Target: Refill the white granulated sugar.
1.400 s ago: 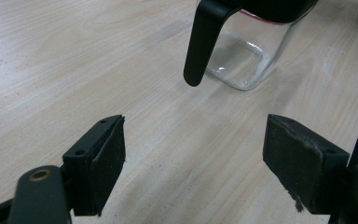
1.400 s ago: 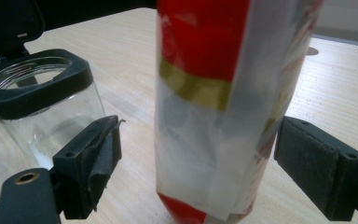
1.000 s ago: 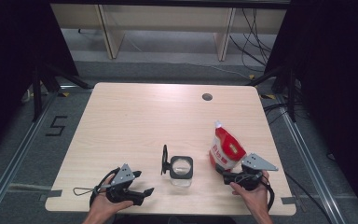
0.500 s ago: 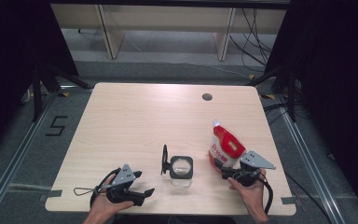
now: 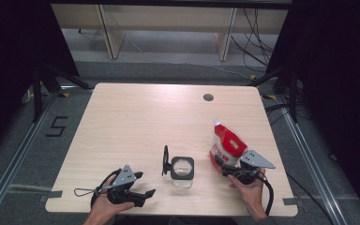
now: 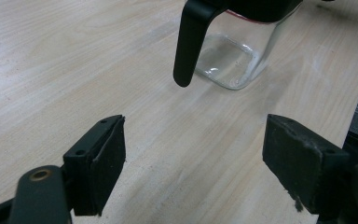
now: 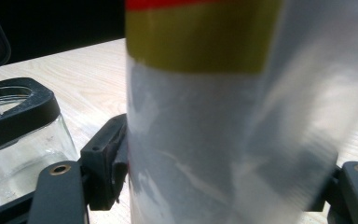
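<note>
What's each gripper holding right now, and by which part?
The right gripper has its fingers around the lower body of the red-and-white pouch, closing on it; a firm grip can't be told. The left gripper is open, holding nothing.

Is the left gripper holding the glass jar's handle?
No, the left gripper is open over bare table, short of the jar's handle.

Tool [image 7: 223,177] jaws closing on pouch [image 7: 205,116]; jar [image 7: 18,135] beside.
</note>
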